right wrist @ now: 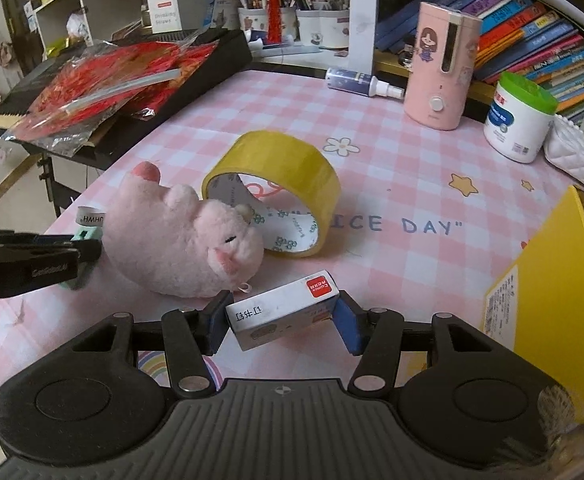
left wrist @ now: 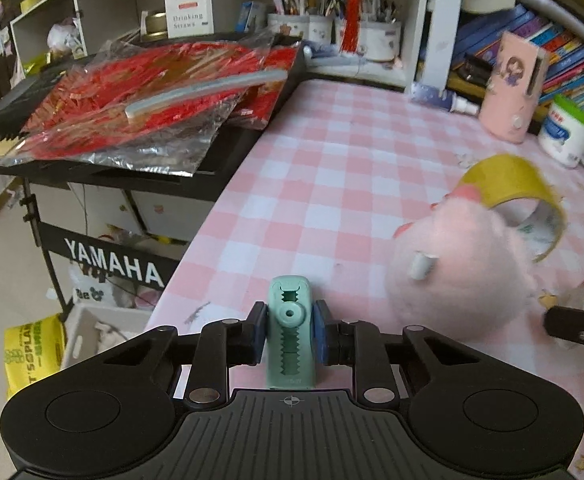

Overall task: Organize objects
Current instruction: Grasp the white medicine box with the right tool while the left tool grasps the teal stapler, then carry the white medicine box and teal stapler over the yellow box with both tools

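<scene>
The worktop (right wrist: 391,168), under a pink checked cloth, carries everything, with a black keyboard (left wrist: 220,148) standing along its left edge and bags of red decorations (left wrist: 140,100) piled on it. At the near right edge stands a yellow box (right wrist: 547,304).

Near the middle a pink plush pig (right wrist: 188,240) lies on its side, its long axis running left to right, snout toward the near right. Just behind it, touching its head, a roll of yellow tape (right wrist: 276,172) stands on edge, its hole facing the near left.

The left gripper (left wrist: 290,332) has its blue pads pressed on the two sides of a mint-green stapler-like tool (left wrist: 290,332), at the near left edge of the worktop, just left of the pig. The tool's long axis runs near to far, in line with the fingers, its rounded end pointing away.

The right gripper (right wrist: 283,322) holds a small white box with a red label (right wrist: 284,308) between pads set partly apart. The box's long axis spans the gap from left to right, its red end toward the far right, tilted slightly upward. It is at the near edge, just in front of the pig.
</scene>
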Tool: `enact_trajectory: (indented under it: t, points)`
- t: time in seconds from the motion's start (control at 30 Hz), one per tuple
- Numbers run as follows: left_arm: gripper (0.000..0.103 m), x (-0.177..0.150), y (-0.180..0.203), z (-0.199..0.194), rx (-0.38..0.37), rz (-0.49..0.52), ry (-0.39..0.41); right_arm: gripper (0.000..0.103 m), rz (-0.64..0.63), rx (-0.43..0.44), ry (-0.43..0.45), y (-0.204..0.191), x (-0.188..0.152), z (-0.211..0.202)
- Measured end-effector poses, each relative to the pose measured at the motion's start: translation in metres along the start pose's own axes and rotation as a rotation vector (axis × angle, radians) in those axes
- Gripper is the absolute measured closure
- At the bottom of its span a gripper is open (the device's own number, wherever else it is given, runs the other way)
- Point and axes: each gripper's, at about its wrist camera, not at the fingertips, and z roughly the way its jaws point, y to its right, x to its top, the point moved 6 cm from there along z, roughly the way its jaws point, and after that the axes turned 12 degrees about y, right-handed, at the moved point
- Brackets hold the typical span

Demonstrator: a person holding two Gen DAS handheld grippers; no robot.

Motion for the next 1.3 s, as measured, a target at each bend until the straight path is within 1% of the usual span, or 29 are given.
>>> enact_trajectory:
  t: [0.23, 0.43, 0.6, 0.93, 1.3]
  points:
    - [0.08, 0.009, 0.009, -0.045, -0.071, -0.036, 0.061, 0.051, 0.015, 0.0, 0.034, -0.003, 0.004, -0.016]
    - [0.08, 0.003, 0.015, -0.078, -0.117, -0.049, 0.082, 0.051, 0.004, 0.007, 0.067, -0.013, 0.003, -0.037]
    - [0.08, -0.003, 0.015, -0.101, -0.139, -0.054, 0.1, 0.051, 0.002, 0.006, 0.079, -0.019, -0.003, -0.055]
    - [0.08, -0.029, 0.017, -0.134, -0.199, -0.046, 0.107, 0.051, 0.006, -0.03, 0.086, -0.03, -0.021, -0.089]
    - [0.08, -0.063, 0.008, -0.176, -0.243, -0.021, 0.102, 0.051, 0.026, -0.066, 0.086, -0.052, -0.056, -0.132]
